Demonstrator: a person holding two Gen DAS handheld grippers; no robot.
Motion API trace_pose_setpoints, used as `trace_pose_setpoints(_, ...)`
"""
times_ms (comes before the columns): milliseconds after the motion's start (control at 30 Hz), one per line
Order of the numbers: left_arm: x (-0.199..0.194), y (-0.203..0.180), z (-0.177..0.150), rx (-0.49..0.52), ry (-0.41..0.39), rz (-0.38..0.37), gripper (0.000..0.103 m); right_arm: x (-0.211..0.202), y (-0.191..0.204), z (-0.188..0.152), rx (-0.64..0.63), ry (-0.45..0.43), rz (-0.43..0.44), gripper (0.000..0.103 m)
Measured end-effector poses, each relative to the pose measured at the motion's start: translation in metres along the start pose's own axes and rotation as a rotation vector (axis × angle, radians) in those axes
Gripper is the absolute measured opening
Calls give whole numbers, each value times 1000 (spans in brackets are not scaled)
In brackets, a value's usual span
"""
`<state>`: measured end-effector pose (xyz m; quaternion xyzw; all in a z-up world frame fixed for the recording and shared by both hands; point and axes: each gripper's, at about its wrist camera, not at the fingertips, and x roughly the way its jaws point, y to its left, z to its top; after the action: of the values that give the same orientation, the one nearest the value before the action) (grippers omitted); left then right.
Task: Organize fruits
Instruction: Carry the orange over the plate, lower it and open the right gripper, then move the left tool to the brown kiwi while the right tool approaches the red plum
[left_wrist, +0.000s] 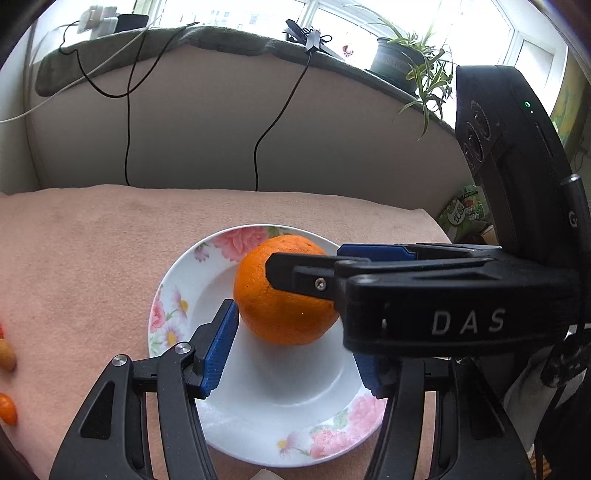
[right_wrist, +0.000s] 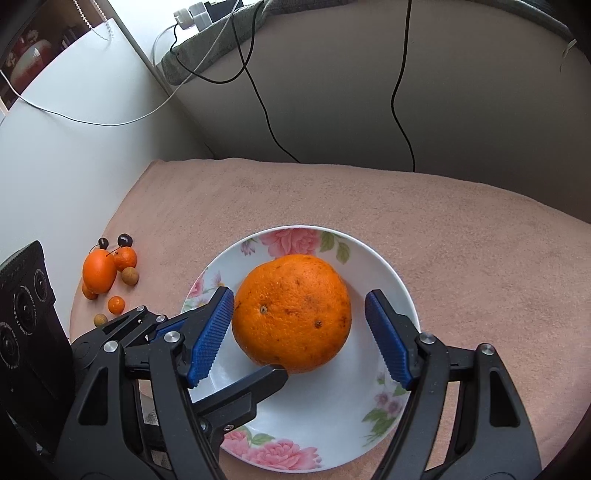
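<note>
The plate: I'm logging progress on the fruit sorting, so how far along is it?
Done: one large orange sits on the floral plate. In hand: nothing gripped; the right gripper straddles it, open, and the left gripper is open too. Left: small fruits lie on the cloth.

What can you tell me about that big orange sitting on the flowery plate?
The orange is large, round and bright, with pitted peel, a few dark specks and a small navel facing up. It rests on the white plate, which has pink flowers on its rim. The right gripper straddles it with its jaws open; the left blue pad looks to be touching the peel, the right one stands clear. The left gripper also flanks it, open.
</note>
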<state>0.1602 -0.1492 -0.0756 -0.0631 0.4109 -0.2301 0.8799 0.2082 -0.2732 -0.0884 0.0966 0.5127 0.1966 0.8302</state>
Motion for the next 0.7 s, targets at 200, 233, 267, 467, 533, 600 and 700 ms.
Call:
trace_pose_setpoints(200, -15, 6, -8, 4, -23, 34, 58, -22, -1, -3, -1, -67, -40, 76)
trace_pose_setpoints(233, -18, 7, -10, 6, -29, 42, 58, -26, 1, -4, -9, -78, -50, 76)
trace_pose_setpoints(267, -22, 8, -11, 9, -36, 50, 58, -29, 4, -5, -19, -88, -60, 76)
trace_pose_setpoints(467, -48, 17, -26, 18, -80, 88, 60, -45, 28, -18, -90, -135, -104, 76)
trace_pose_setpoints(533, -57, 22, -29, 11, -86, 84, 61, -48, 36, -24, -109, -149, -104, 76)
trace_pose_setpoints(600, -66, 24, -31, 20, -92, 89, 61, -52, 43, -30, -120, -155, -105, 76)
trace_pose_setpoints(700, -84, 29, -38, 33, -108, 115, 61, -57, 50, -39, -120, -168, -87, 76)
